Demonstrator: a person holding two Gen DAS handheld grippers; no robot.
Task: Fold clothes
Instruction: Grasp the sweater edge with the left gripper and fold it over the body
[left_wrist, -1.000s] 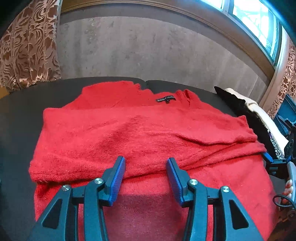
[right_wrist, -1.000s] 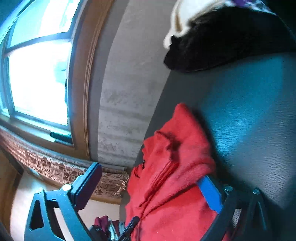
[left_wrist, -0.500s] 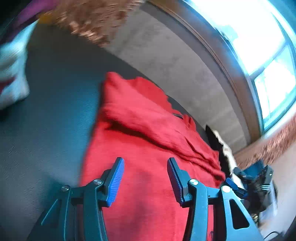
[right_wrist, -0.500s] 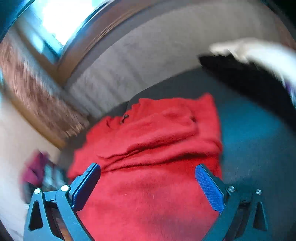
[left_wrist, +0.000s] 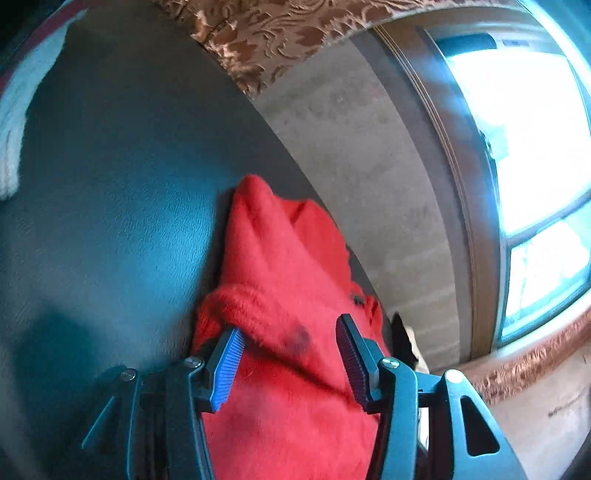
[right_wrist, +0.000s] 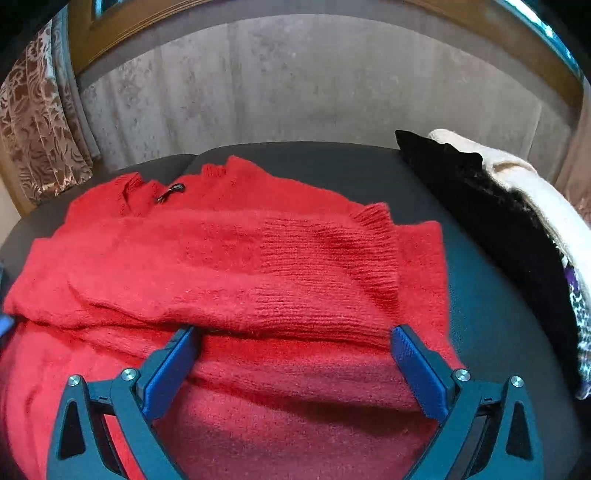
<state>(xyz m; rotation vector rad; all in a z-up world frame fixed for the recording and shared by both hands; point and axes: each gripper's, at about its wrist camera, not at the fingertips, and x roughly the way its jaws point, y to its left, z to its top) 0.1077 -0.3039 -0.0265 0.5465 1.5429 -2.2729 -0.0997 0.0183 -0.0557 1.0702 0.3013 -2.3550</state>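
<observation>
Your red sweater (right_wrist: 229, 266) lies sleeves-in on the dark table (right_wrist: 491, 314), left of the black garment (right_wrist: 491, 221). Both grippers—left (left_wrist: 290, 354) opening, right (right_wrist: 291, 363) spread wide—hover over it, gripping nothing; next, pinch the near hem and fold.

A red sweater (left_wrist: 280, 280) is seen bunched between the left gripper (left_wrist: 290, 354) jaws, which are parted with a fold between them. Dark surface (left_wrist: 110, 184) is spread out left of the jaws, window (left_wrist: 535, 147) up right.

one red sweater (right_wrist: 236, 266), one black garment (right_wrist: 491, 218), one cream garment (right_wrist: 517, 181), two grippers, left (left_wrist: 290, 360), right (right_wrist: 291, 369), one window (left_wrist: 524, 147)
</observation>
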